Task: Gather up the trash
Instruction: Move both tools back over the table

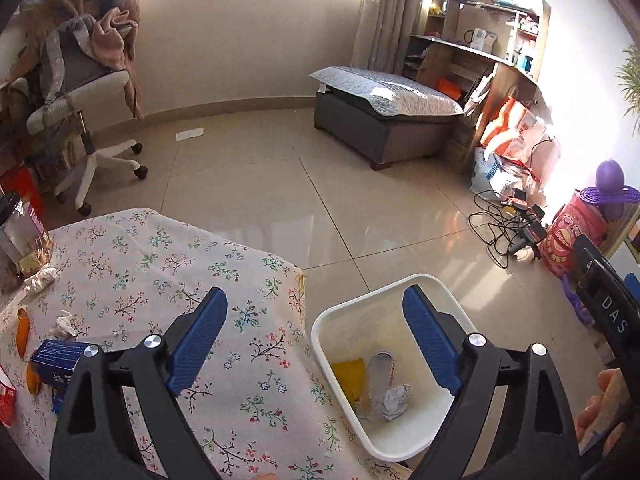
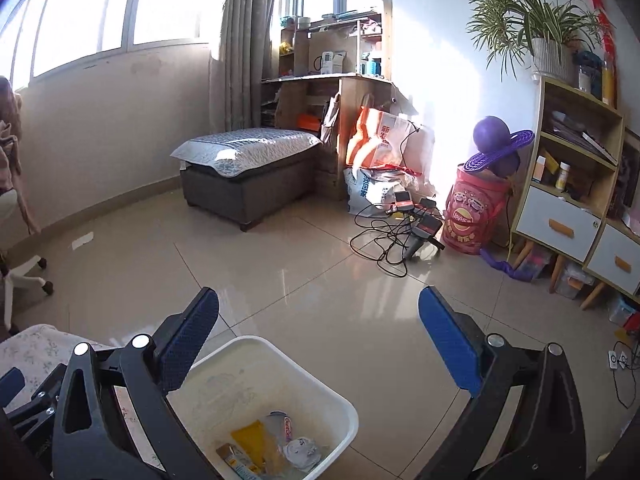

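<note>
With both tools gaping empty — left tool [image 1: 316, 316], right tool [image 2: 318, 316] — white bin [image 1: 436, 280] holds crumpled paper [image 1: 394, 402].

White bin [image 1: 416, 450] on the floor holds crumpled paper [image 1: 394, 400], a yellow wrapper [image 1: 350, 376]; tissues [image 1: 66, 324] lie on the counter.

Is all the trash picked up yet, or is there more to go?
Partly. The white bin already holds a crumpled paper, a yellow wrapper and other scraps. Nothing is in hand: the left hand-held gripper and right hand-held gripper are both open and empty. Left on the table: two paper wads, orange peel and a blue box.
</note>
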`<state>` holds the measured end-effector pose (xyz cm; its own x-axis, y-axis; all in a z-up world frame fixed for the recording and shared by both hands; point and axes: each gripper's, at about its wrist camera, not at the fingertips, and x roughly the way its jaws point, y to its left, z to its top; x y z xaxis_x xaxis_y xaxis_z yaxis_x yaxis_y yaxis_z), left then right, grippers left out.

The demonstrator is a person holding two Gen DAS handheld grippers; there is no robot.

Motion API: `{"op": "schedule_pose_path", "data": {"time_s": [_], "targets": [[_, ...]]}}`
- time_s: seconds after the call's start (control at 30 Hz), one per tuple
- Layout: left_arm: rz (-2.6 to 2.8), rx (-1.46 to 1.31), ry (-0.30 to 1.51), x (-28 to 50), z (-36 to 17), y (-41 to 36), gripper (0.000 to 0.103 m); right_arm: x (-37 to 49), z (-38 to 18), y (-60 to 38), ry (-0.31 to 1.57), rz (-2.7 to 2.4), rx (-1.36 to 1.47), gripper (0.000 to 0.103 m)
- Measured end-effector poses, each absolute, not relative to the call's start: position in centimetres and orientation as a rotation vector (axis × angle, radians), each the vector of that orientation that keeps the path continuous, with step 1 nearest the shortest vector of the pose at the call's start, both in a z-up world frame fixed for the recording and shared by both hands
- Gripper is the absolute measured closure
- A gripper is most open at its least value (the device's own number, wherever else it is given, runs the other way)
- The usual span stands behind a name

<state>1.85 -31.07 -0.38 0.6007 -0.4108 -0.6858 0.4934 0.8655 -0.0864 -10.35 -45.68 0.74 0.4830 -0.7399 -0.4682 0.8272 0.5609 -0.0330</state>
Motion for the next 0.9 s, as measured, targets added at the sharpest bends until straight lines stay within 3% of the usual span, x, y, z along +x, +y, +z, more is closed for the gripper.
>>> {"op": "schedule_pose_path", "data": {"time_s": [0.9], "targets": [[-0.043,0.007,0.775,7.1,-1.6,-8.9,0.013,1.8,-1.3,-27.7,0.624,-0.438,0.095,0.007]]}}
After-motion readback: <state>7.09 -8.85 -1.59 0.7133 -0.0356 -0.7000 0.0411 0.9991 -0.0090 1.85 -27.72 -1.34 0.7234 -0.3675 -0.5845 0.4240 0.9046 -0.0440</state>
